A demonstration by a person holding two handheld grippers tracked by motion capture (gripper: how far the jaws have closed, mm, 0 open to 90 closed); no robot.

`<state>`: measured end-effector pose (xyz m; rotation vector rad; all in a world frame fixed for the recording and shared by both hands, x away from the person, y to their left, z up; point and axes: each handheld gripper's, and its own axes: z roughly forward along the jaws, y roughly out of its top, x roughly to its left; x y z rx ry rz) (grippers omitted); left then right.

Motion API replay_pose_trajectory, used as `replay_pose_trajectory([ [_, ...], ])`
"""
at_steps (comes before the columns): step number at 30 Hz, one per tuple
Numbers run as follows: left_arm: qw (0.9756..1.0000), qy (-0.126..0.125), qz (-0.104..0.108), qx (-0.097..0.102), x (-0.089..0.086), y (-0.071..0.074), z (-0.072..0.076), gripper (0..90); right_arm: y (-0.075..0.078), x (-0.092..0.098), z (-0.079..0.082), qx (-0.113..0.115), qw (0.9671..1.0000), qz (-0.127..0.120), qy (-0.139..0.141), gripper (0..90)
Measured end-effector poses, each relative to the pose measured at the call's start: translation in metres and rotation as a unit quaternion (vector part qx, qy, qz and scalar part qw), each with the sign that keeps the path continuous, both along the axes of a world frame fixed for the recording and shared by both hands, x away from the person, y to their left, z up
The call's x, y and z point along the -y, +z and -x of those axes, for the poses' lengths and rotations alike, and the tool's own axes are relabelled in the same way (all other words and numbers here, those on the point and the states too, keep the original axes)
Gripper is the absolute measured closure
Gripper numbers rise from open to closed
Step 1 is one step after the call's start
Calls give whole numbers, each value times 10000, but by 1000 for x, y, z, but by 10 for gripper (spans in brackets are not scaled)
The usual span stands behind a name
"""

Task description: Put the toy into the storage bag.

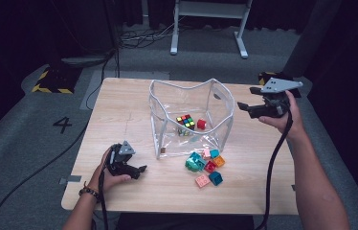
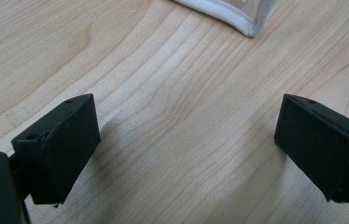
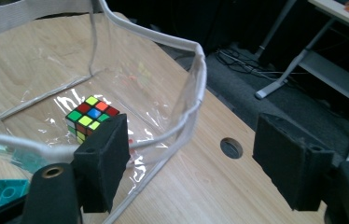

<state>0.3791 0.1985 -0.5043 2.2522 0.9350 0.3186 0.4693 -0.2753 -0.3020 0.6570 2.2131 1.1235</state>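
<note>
A clear plastic bag (image 1: 191,112) stands open mid-tabletop, toward the far edge. Inside lie a puzzle cube (image 1: 185,121) and a red block (image 1: 201,124). Loose blocks (image 1: 206,166) lie outside, against its near side. Right gripper (image 1: 245,108) hovers beside the bag's right wall, jaws wide and empty. Left gripper (image 1: 139,170), jaws likewise wide, rests near the near-left corner.

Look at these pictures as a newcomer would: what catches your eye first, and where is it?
The clear plastic bag with white trim stands open mid-table, with a multicoloured puzzle cube and a small red block inside. A bright heap of toy building blocks lies on the light wooden table just in front of it. The right hand-held gripper hangs open beside the bag's right wall.
</note>
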Motion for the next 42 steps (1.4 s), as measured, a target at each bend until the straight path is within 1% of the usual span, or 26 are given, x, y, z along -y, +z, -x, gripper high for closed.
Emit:
replay_pose_trajectory([
  [1, 10000, 0, -1, 0, 0, 0, 0, 69, -2, 4, 2, 3, 10000, -16, -56, 264],
  [5, 10000, 0, -1, 1, 0, 0, 0, 69, -12, 16, 11, -4, 9996, -215, -207, 264],
  [7, 10000, 1, -1, 2, 0, 0, 0, 69, -18, 21, 15, 37, 9995, -159, -269, 266],
  [11, 10000, 0, -4, 2, 0, 0, 0, 69, -33, 26, 23, -51, 9995, -80, -291, 265],
  [16, 10000, -1, 9, -14, 0, 0, 0, 69, -53, 31, 32, -219, 9992, -195, -270, 266],
  [17, 10000, -1, 9, -14, 0, 0, 0, 69, -57, 31, 34, -252, 9992, -179, -256, 265],
  [20, 10000, 0, -2, 2, 0, 0, 0, 69, -69, 30, 40, -318, 9991, -155, -221, 265],
  [23, 10000, 0, -2, 2, 0, 0, 0, 69, -82, 26, 48, -376, 9992, -62, -139, 265],
  [26, 10000, 0, -3, 1, 0, 0, 0, 69, -96, 22, 55, -505, 9987, -23, -55, 265],
  [30, 10000, 3, -7, 2, 0, 0, 0, 69, -116, 17, 64, -603, 9980, 166, -2, 265],
  [32, 10000, 10, -10, -8, 0, 0, 0, 69, -125, 16, 70, -748, 9971, 155, 37, 265],
  [37, 10000, 3, -3, 1, 0, 0, 0, 69, -140, 14, 82, -912, 9957, 100, 115, 271],
  [39, 10000, 10, -9, -10, 0, 0, 0, 69, -146, 14, 88, -1041, 9944, 31, 201, 274],
  [40, 10000, 7, -11, -3, 0, 0, 0, 69, -149, 13, 91, -1115, 9935, 58, 221, 273],
  [41, 10000, 9, -10, -4, 0, 0, 0, 69, -152, 12, 94, -1098, 9936, 121, 241, 273],
  [42, 10000, 9, -10, -4, 0, 0, 0, 69, -152, 12, 94, -1098, 9936, 121, 241, 273],
])
